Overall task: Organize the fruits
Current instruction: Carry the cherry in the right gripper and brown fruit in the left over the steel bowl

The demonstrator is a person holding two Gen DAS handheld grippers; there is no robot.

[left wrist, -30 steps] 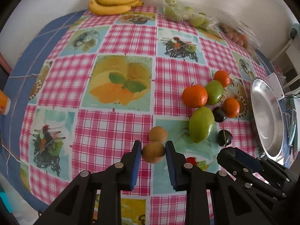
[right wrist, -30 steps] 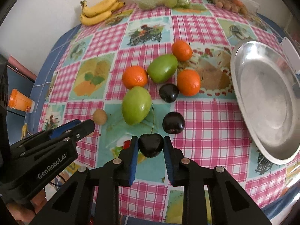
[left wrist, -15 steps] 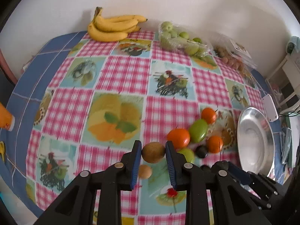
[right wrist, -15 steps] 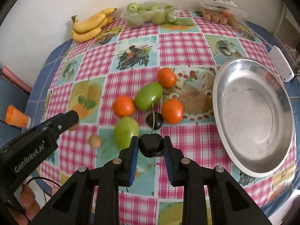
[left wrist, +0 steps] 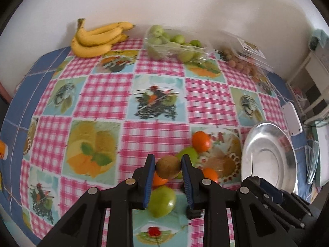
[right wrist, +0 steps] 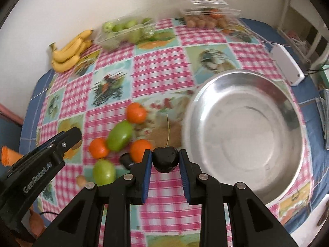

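Both hands are loaded and up off the tabletop (left wrist: pixel 156 107). The right gripper (right wrist: pixel 165 160) has its pads clamped on a dark cherry (right wrist: pixel 165 159), stem standing up, and the steel plate (right wrist: pixel 242 127) lies just ahead and to its right, by the table's right edge, bare and wide open. That's the relation that matters: the plate's near-left rim is right beside the cherry, so the right hand looks the nearer of the two. The left gripper (left wrist: pixel 167 169) is pinched on a small brown round fruit (left wrist: pixel 168 166), and for it the plate sits well off to the right. Between the left gripper and the plate is the loose cluster in the table's middle: tangerines (left wrist: pixel 201 141), a green mango (left wrist: pixel 162 200), another green one half hidden behind the fruit. The right gripper's own body is also on that side, so the left hand's path looks crowded. Along the far edge, well clear: bananas (left wrist: pixel 98 39), a pack of green fruit (left wrist: pixel 174 45), a clear box of small brown ones (left wrist: pixel 244 59).
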